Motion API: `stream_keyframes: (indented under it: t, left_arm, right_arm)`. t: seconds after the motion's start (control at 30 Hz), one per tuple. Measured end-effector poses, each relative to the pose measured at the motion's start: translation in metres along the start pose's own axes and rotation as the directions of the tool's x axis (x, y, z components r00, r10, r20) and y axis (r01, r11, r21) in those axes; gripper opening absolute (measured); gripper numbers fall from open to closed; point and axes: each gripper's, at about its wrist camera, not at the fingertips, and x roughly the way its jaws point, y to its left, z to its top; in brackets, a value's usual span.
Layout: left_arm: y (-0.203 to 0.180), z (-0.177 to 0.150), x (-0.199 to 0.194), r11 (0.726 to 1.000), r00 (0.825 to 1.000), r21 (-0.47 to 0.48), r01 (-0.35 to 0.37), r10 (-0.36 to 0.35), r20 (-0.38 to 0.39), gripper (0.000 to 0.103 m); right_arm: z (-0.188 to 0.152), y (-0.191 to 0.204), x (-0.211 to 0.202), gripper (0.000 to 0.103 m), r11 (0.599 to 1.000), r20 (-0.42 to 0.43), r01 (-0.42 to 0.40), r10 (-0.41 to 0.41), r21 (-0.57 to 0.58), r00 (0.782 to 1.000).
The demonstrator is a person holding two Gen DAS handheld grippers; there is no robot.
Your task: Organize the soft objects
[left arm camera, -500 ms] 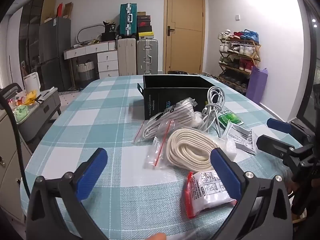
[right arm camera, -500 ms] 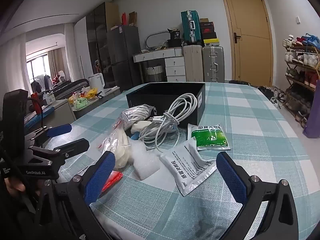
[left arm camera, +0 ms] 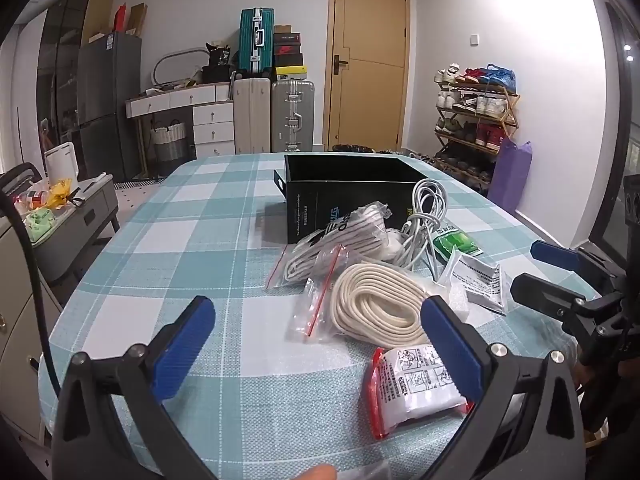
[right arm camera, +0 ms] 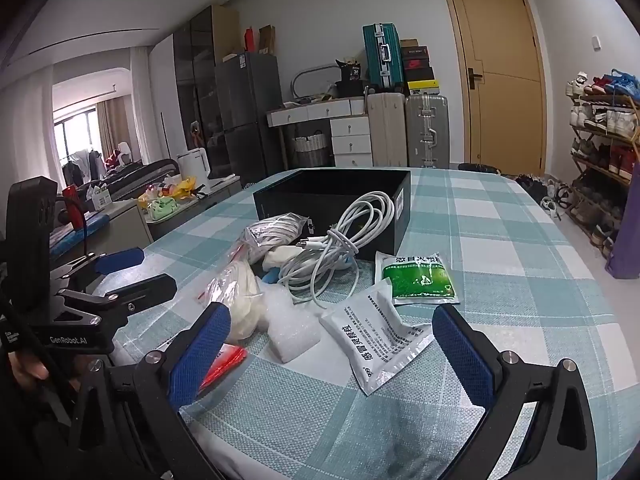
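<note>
Evidently step: not begun — both grippers' fingers wide open, empty | next: left gripper [left arm camera: 316, 344] takes red-edged packet [left arm camera: 412, 388] at 4 o'clock — to black box [left arm camera: 348, 196] at 12

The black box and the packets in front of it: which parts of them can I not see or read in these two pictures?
- Black box: its floor is hidden by its own walls in both views, so its contents are unknown.
- Red-edged packet: left wrist view, partly covered by the left tongs' finger; print too small.
- White sachet and green sachet: right wrist view, text too small to read.
</note>
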Motion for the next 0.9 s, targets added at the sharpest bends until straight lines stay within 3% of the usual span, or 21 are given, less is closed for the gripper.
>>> stream_keyframes:
  t: [0.9]
  left_arm:
    - [0.0037,-0.0044,0.0049,1.000,1.000,-0.002,0.015,-0.015,-0.011,0.103]
  right_arm:
    - [-0.0006,-0.0004,0.0015,0.103,1.000,-0.011,0.002,-0.002,-0.010,1.000]
